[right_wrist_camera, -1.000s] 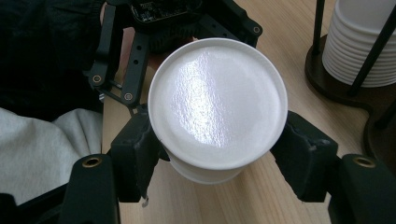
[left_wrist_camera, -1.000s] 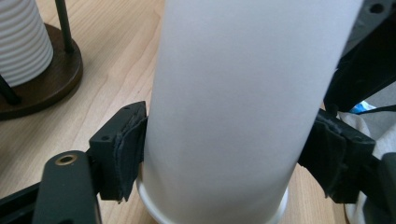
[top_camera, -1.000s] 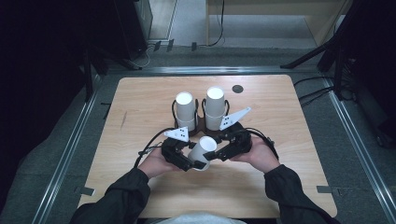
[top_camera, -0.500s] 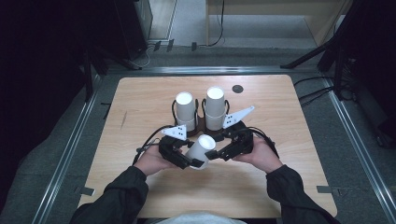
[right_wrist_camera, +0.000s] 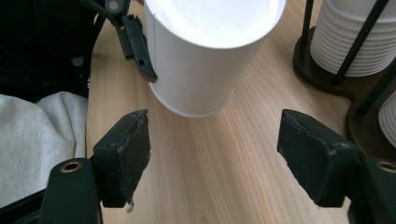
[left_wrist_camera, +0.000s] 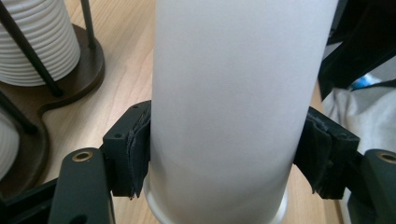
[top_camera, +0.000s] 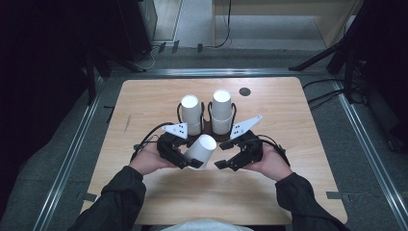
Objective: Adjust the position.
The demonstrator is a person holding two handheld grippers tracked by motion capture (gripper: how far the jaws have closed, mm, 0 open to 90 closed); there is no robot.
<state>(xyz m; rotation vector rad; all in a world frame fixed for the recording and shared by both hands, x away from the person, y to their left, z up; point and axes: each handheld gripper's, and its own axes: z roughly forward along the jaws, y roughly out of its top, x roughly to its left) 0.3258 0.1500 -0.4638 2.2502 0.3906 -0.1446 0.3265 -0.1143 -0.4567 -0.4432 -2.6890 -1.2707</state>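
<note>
Left claw (top_camera: 191, 162) grips tilted white cup (top_camera: 202, 150); right claw (top_camera: 224, 163) apart, jaws spread; two cup stacks (top_camera: 191, 113) behind.

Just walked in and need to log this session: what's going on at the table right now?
A person is working with white paper cups. The left hand-held gripper is clamped on one paper cup, holding it tilted above the table. The right hand-held gripper has just been opening; it stands open beside that cup with nothing between its jaws. Behind them, two stacks of cups sit in a dark wire holder.
</note>
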